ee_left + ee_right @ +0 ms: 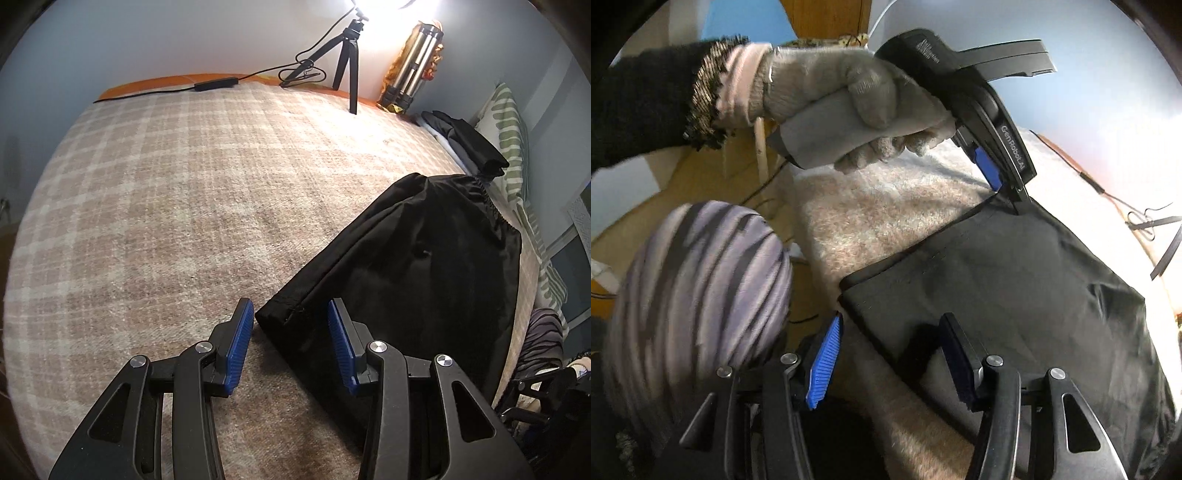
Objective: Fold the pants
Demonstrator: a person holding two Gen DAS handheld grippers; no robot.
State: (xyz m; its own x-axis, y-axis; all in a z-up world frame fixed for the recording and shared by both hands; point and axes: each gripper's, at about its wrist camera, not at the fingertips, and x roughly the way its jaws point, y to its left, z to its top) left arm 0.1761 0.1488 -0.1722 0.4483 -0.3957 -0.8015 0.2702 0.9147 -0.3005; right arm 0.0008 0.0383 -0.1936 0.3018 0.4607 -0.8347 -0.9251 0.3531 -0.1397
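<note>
Black pants (413,266) lie flat on a plaid beige blanket (177,206), folded lengthwise, with the elastic waistband at the far right and the leg hems toward me. My left gripper (291,339) is open, its blue pads on either side of a hem corner (273,314), just above the blanket. In the right wrist view the pants (1015,280) fill the middle. My right gripper (892,354) is open around the other hem corner (857,291). The left gripper also shows there (1004,188), held by a gloved hand (857,107), its tips at the far hem.
A small black tripod (343,62) with a bright lamp and cable stands at the blanket's far edge, beside a shiny cylinder (413,62). Folded dark clothes (465,140) and a green-striped pillow (509,147) lie to the right. A purple striped knee (698,302) is at the bed's edge.
</note>
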